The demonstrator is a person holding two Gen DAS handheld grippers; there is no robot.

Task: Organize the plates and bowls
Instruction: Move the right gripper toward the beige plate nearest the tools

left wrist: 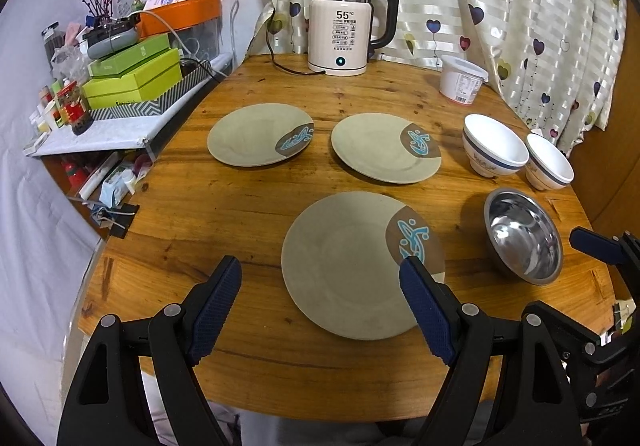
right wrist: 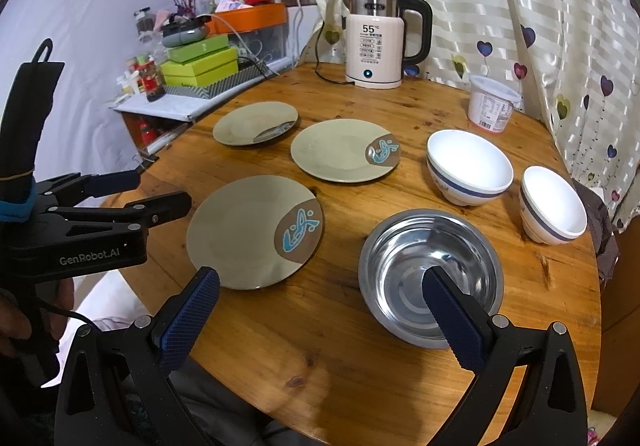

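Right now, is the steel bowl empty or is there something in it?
Empty. The steel bowl stands upright on the table, and its shiny inside shows only reflections, down to the bare bottom.

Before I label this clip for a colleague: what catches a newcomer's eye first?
Three beige plates, each with a blue fish motif, lie spread on the round wooden table: nearest plate, two behind. A shiny steel bowl sits on the near right, with two white bowls beyond. A cream kettle showing 55 stands at the back.
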